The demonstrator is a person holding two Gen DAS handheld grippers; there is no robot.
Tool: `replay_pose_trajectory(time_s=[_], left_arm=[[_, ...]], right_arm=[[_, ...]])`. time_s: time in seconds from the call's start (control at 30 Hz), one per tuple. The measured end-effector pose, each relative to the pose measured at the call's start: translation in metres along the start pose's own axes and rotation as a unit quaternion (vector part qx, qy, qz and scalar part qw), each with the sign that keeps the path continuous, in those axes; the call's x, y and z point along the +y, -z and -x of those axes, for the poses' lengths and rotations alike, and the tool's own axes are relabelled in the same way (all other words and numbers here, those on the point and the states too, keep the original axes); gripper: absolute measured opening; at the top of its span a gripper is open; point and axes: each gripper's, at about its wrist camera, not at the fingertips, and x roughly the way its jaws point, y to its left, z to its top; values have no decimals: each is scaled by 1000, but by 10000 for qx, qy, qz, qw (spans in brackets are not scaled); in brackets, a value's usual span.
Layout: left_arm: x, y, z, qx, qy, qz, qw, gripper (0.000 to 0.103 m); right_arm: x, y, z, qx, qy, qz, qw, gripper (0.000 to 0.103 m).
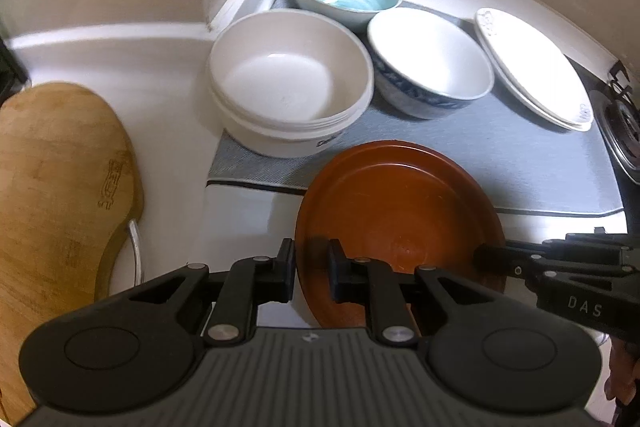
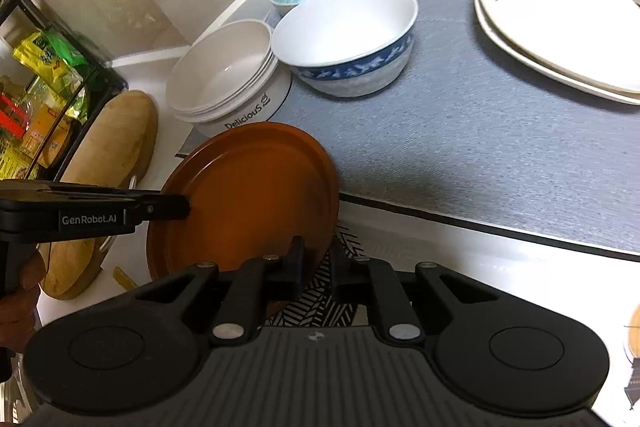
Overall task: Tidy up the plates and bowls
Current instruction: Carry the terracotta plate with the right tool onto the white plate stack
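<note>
Plate (image 1: 400, 219) is clamped at opposite rims by left tongs (image 1: 311, 263) and right tongs (image 2: 318, 263); uneven pull risks slip onto tabletop (image 2: 460, 267).

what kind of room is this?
Most likely a home kitchen counter: bowls and stacked plates on a grey drying mat, a wooden cutting board, and a rack of food packets.

Bowls (image 1: 288, 83) left on mat (image 1: 500, 163); plates (image 1: 532, 67) right; board (image 1: 60, 179) beside.
</note>
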Motion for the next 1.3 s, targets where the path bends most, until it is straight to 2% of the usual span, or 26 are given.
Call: replay_pose_trajectory(time_s=[0.63, 1.03, 1.3], left_arm=[[-43, 3, 35, -430, 249, -427, 9978, 18], [-103, -9, 33, -617, 730, -966, 9907, 18], [-139, -28, 31, -759, 983, -1253, 9843, 18]], right_arm=[[-19, 20, 48, -454, 119, -368, 9982, 13], [-52, 37, 93, -843, 609, -815, 9912, 13], [-77, 43, 119, -1109, 828, -1065, 9846, 13]])
